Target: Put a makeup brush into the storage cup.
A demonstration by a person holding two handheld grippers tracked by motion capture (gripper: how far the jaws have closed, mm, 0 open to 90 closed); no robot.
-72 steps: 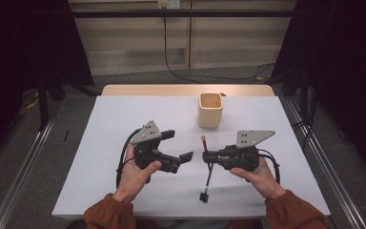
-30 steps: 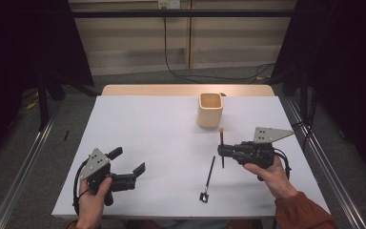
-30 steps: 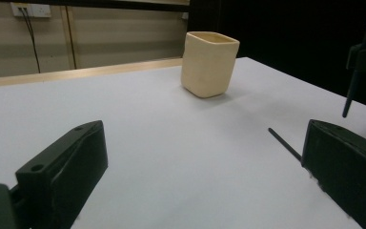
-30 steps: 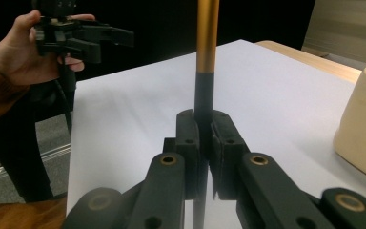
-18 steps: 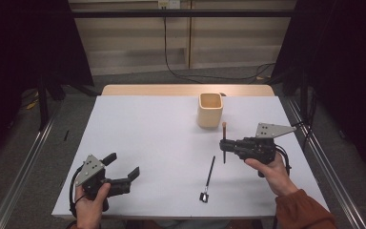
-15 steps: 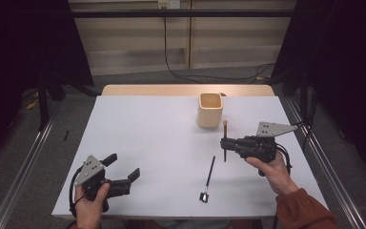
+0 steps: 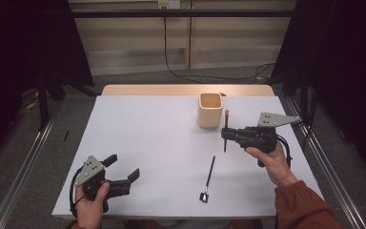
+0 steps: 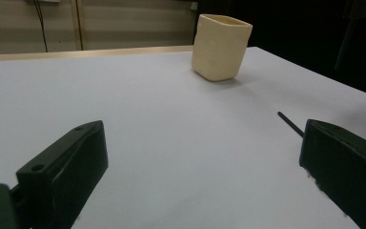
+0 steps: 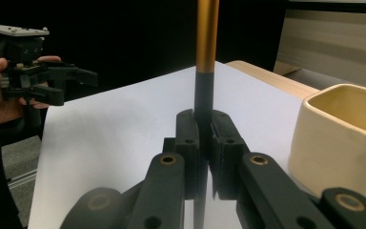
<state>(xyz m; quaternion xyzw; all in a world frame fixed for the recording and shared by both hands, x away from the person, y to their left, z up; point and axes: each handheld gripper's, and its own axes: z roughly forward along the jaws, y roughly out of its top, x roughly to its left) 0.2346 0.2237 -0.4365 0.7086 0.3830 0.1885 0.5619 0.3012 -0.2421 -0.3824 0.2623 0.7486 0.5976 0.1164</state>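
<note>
A cream square cup [image 7: 210,110] [image 8: 220,46] [image 9: 343,138] stands at the table's far middle. My right gripper [image 7: 226,135] [image 9: 205,129] hovers just right of the cup, shut on a thin black stick with an orange-brown top [image 7: 226,125] [image 9: 206,57], which it holds upright. A second black stick [image 7: 210,172] [image 8: 289,123] lies flat on the white table [image 7: 147,124] in front of the cup. Near the front left corner, my left gripper [image 7: 124,174] [image 8: 205,157] [image 9: 71,78] is open with nothing between its jaws.
The table's wooden far edge [image 7: 171,90] lies behind the cup. Metal rails [image 7: 24,167] run along the floor on both sides of the table. Cables [image 7: 181,71] trail on the floor beyond it.
My left gripper has drawn back from the table's middle to the front left corner. My right gripper has carried the upright stick rightward and farther back, up beside the cup.
</note>
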